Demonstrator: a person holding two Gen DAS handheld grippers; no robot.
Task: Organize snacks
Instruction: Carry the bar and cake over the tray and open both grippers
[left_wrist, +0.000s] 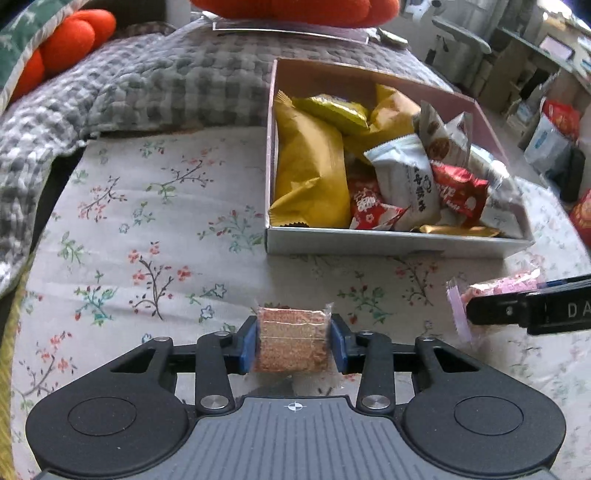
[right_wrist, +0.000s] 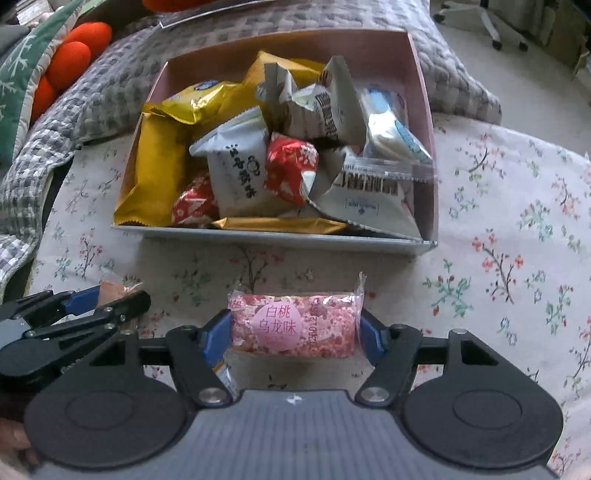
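Note:
My left gripper (left_wrist: 293, 341) is shut on a brown crispy bar in clear wrap (left_wrist: 291, 338), held just above the floral sheet in front of the box. My right gripper (right_wrist: 295, 330) is shut on a pink snack pack with a round pink label (right_wrist: 293, 325). That pink pack also shows at the right of the left wrist view (left_wrist: 495, 290). The left gripper with its brown bar shows at the left of the right wrist view (right_wrist: 110, 295). The pink cardboard box (left_wrist: 388, 245) (right_wrist: 280, 236) holds several yellow, white and red snack packs.
A floral bedsheet (left_wrist: 147, 240) covers the surface. A grey checked blanket (left_wrist: 147, 85) lies behind the box, with orange plush shapes (left_wrist: 70, 40) at the far left. Bags and furniture stand off the bed at the far right (left_wrist: 546, 140).

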